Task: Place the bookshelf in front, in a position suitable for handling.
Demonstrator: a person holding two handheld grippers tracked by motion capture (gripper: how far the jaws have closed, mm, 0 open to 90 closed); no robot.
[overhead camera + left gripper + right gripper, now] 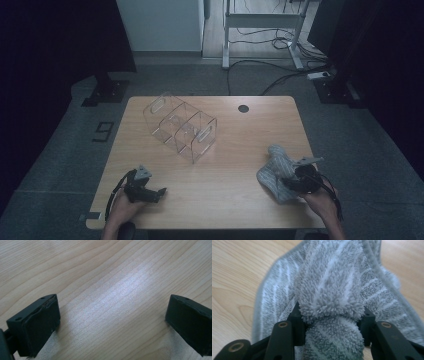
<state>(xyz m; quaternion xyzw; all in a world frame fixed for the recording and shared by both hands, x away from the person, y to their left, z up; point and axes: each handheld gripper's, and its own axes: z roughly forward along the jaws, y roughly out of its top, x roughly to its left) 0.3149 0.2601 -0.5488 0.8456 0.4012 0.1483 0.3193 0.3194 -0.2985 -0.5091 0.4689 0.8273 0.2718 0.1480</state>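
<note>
At the near left edge of the light wooden table (220, 190), the left gripper (161, 192) lies low over the bare wood, held by the person's left hand (120, 212). In the left gripper view its two black jaws stand wide apart with nothing between them, only wood grain.

At the near right, the right gripper (286, 184) is held by the person's right hand (320, 202). Its jaws are clamped on a bunched fold of the grey striped terry towel (329, 290), which bulges up between them in the right gripper view. The rest of the towel spreads on the table just beyond the gripper, crumpled, near the right edge in the high view.

Farther off, left of centre, a clear acrylic organiser with three compartments and handle slots (182, 127) stands on the table, well apart from both grippers. At the far edge is a small round black cable hole (243, 108).
</note>
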